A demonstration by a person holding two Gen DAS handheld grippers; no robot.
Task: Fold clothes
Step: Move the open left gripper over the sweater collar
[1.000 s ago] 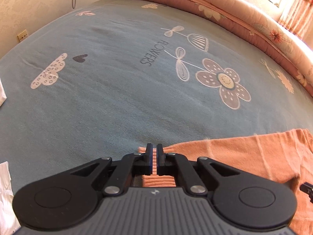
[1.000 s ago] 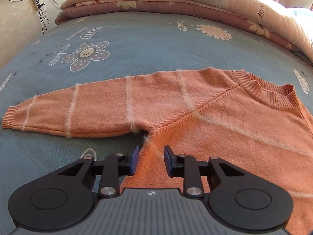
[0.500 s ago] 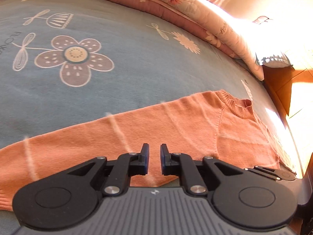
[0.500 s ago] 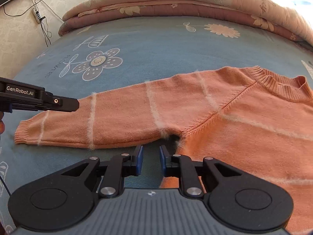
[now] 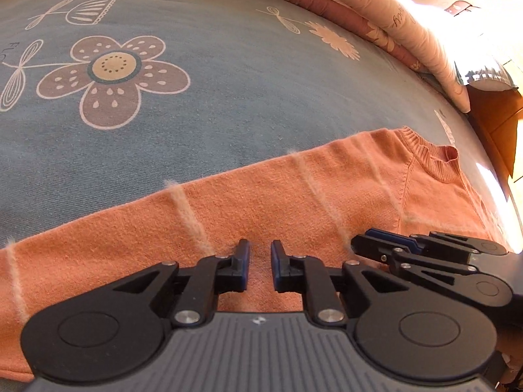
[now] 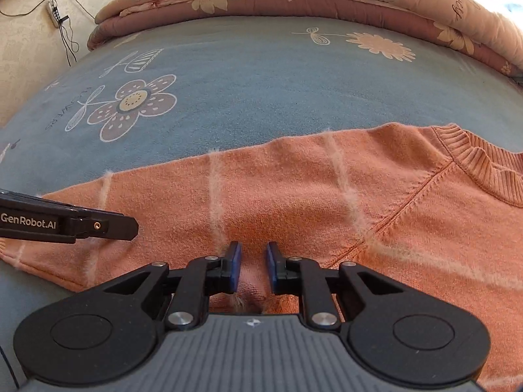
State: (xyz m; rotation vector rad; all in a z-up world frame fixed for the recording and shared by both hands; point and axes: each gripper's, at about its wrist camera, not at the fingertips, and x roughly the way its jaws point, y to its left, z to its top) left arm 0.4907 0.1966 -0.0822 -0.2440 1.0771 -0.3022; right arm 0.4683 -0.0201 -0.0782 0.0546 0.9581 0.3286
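Two grippers poised over a sleeve laid out flat

On the blue flower-printed bedsheet (image 6: pixel 261 75), which reads "FLOWERS" at left, the black left gripper (image 5: pixel 260 269), marked "GenRobot.AI", and the black right gripper (image 6: pixel 254 266) hover with jaws parted, holding nothing, over the orange knitted sweater with pale fuzzy stripes (image 6: pixel 294 196), spread flat with its sleeve out leftward. Risk: a shallow pinch could catch only the top layer, or drag the loose knit into wrinkles.

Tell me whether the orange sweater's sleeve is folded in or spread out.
Spread out: the sleeve of the orange sweater lies flat, extended sideways across the blue bedsheet.
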